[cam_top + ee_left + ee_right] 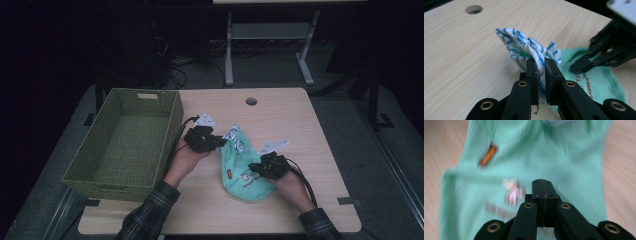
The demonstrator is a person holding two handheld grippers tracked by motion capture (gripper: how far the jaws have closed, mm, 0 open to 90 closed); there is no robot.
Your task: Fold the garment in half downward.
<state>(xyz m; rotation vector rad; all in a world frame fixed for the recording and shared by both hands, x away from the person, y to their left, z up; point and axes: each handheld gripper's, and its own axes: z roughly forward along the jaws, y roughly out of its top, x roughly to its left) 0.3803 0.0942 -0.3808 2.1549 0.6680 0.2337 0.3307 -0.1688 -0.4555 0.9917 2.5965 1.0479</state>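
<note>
Wooden tabletop [280,125] under dim light carries a mint-green garment [242,172] lying near its centre, with a blue-striped white cloth [524,47] bunched at its upper end. I note my left gripper [541,65] clamped on a fold of that striped cloth, while my right gripper [542,186] rests over the green garment with jaws pressed fully together, nothing visibly between them. Left of the garment, a green woven basket [100,145] sits at the table's edge.

I take this for a lab or test room, dimly lit: my light wooden bench with a round cable hole [251,101] stands on grey floor, black cables [175,70] trail loose behind it, and the white metal legs of a second workstation [229,50] rise beyond in the dark
</note>
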